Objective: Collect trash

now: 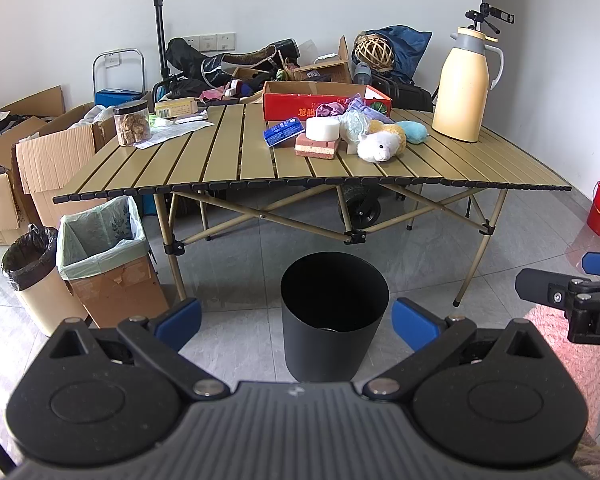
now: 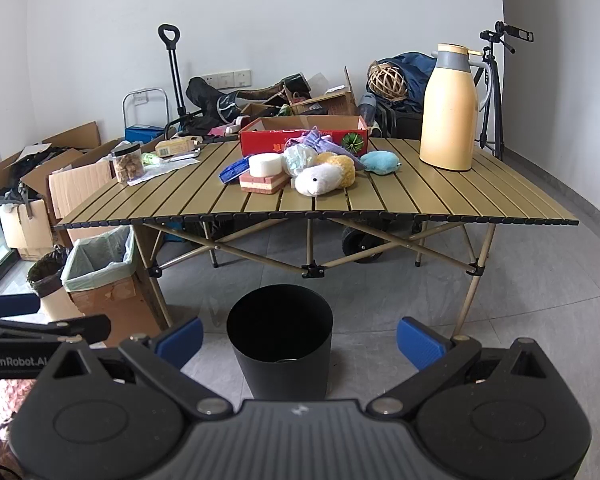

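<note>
1. I hold my left gripper [image 1: 296,318] and my right gripper [image 2: 300,338] low and well back from the bench [image 1: 228,168], side by side; both sets of jaws stand wide apart with nothing between them.
2. By my judgement, I am at the approach step: nothing is picked up yet, and the black bin [image 1: 334,316] stands on the floor just ahead of me, in front of the bench. Something pale shows at its bottom, but I cannot tell what.
3. The likely trash sits on the bench top: loose papers [image 1: 172,132] near the left end beside a clear jar of snacks [image 1: 131,124], and a blue wrapper [image 1: 284,130] in the middle pile.
4. That pile also holds a white round block [image 1: 323,128], a pink sponge block [image 1: 316,146], a white plush toy [image 1: 378,148] and a blue plush toy [image 1: 414,131], touching or crowding one another, so my next move calls for lifting one gripper over the bench edge and choosing a piece without dragging the toys.
5. The bench is a slatted folding one, olive-tan, with gaps between slats; a thin paper may be hard to pinch flat against it.
6. A yellow thermos jug [image 1: 462,88] stands at the right end, a red cardboard box [image 1: 324,100] at the back.
7. Around me: grey tiled floor, white walls, cardboard boxes and two lined bins [image 1: 100,236] on the left.
</note>
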